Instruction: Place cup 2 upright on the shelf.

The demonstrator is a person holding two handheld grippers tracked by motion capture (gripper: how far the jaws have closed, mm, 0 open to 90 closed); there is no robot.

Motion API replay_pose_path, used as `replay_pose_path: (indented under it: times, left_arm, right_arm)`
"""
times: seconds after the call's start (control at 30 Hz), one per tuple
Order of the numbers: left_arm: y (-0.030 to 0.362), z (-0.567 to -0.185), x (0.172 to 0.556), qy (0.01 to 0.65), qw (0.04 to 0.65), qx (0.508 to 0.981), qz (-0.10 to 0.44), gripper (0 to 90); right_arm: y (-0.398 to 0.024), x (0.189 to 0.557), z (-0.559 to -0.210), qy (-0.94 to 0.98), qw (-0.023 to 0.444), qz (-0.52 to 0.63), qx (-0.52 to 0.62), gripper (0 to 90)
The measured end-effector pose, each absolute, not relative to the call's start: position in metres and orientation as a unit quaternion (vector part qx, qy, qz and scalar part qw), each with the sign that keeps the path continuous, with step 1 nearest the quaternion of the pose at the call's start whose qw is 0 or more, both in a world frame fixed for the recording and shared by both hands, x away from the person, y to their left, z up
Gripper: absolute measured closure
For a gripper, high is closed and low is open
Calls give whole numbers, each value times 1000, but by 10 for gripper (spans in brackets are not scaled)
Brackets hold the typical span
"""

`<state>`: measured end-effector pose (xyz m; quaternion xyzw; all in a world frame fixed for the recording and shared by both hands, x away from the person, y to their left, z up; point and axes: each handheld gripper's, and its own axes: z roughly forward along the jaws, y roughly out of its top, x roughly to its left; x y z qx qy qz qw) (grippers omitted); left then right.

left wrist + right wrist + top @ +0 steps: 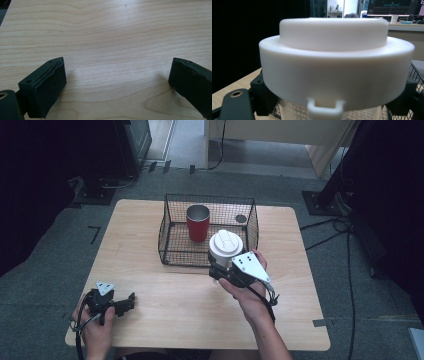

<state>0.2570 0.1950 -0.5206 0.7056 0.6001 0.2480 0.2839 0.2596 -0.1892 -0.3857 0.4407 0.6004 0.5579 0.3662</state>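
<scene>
My right gripper (220, 265) is shut on a white-lidded cup (225, 246), held upright above the table by the near right corner of a black wire basket (172, 251). In the right gripper view the white lid (336, 67) looms close, with the black jaws hugging the clear cup body just below it on both sides. A red tumbler (198, 222) with a metal rim stands inside the basket. My left gripper (131, 301) rests at the table's near left corner, and its jaws stand wide open over bare wood (112, 50) with nothing between them.
The wooden table (150, 315) sits on grey carpet. Black stands and cables lie on the floor to the right and far left. A small dark disc (241, 218) lies in the basket's far right corner.
</scene>
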Motion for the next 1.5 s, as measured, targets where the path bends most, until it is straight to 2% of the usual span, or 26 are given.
replay_pose_path:
  times: [0.8, 1.5]
  left_arm:
    - [195, -521, 257, 600, 284, 706, 248, 19]
    - [195, -521, 257, 600, 284, 706, 248, 19]
  right_arm:
    - [-191, 291, -360, 571, 395, 573, 436, 158]
    - [-194, 334, -345, 547, 432, 568, 437, 158]
